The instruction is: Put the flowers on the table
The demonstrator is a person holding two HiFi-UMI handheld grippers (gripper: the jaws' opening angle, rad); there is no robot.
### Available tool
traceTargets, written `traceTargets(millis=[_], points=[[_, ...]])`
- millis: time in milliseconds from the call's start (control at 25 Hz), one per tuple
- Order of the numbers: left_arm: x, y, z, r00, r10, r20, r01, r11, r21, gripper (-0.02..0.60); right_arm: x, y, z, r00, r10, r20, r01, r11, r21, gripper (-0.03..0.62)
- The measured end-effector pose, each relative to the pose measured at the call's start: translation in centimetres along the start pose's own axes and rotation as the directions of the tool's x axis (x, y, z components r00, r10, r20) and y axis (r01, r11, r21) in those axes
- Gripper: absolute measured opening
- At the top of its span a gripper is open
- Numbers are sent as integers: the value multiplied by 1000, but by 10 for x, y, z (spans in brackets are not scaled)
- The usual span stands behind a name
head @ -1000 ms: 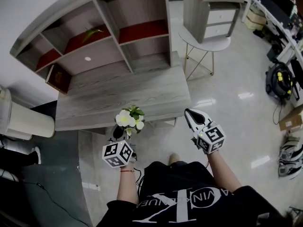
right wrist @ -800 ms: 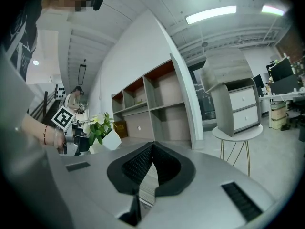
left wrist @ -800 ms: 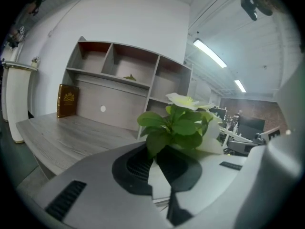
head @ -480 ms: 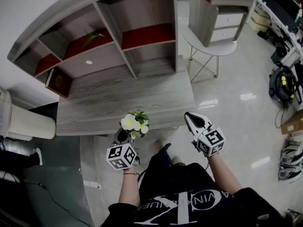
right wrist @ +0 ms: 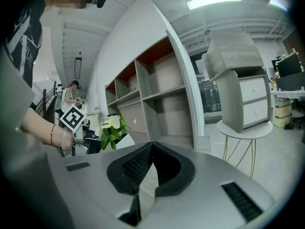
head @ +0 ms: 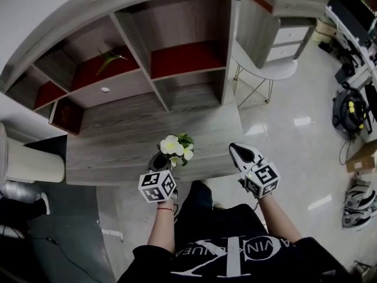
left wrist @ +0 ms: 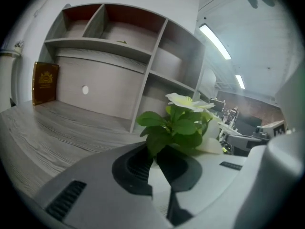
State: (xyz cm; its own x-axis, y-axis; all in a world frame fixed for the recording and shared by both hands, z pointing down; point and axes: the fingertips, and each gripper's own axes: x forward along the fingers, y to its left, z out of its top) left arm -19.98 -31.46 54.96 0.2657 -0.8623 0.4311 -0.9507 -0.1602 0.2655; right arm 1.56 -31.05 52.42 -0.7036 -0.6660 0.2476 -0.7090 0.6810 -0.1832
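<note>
Head view: gripping small bunch of white flowers w/ green leaves (head: 175,146) in left tool (head: 161,163), blooms pointing fwd over front strip of grey wood-grain worktop (head: 118,140). Can't tell from here whether touching the worktop. Carrying right tool (head: 239,151) near worktop's right front corner, apart from flowers. Behind worktop: grey open shelf unit w/ red-brown panels (head: 177,58). Beside it on the right: round white side table on thin gold legs (head: 268,69).

Left gripper view: pinched narrow on base of flowers (left wrist: 183,120), w/ leaves fanning up just past tips of left tool (left wrist: 156,159). Below and to the left, bare worktop (left wrist: 43,128). At its far left, standing upright against shelf unit: brown box w/ gold crest (left wrist: 45,82).

Right gripper view: closed tip to tip, nothing between, for right tool (right wrist: 151,146). Off to the left, flowers (right wrist: 112,127) held up in the other tool; at right, side table (right wrist: 243,128).
</note>
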Motion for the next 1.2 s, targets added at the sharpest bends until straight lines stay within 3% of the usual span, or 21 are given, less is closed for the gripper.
traceTargets(millis=[480,800,1200], points=[[78,5,-9,989,-63,-130,64,998,2,25,48,3,-22,995,34,-89,-29,998,49,9],[113,11,-12,979,-82,-188,83,997,-2,26,57,-18,-23,994,-26,-106,33,997,63,9],[152,3,1,971,-131,-202,138,990,18,25,57,-36,-17,987,-121,-109,129,988,78,9]])
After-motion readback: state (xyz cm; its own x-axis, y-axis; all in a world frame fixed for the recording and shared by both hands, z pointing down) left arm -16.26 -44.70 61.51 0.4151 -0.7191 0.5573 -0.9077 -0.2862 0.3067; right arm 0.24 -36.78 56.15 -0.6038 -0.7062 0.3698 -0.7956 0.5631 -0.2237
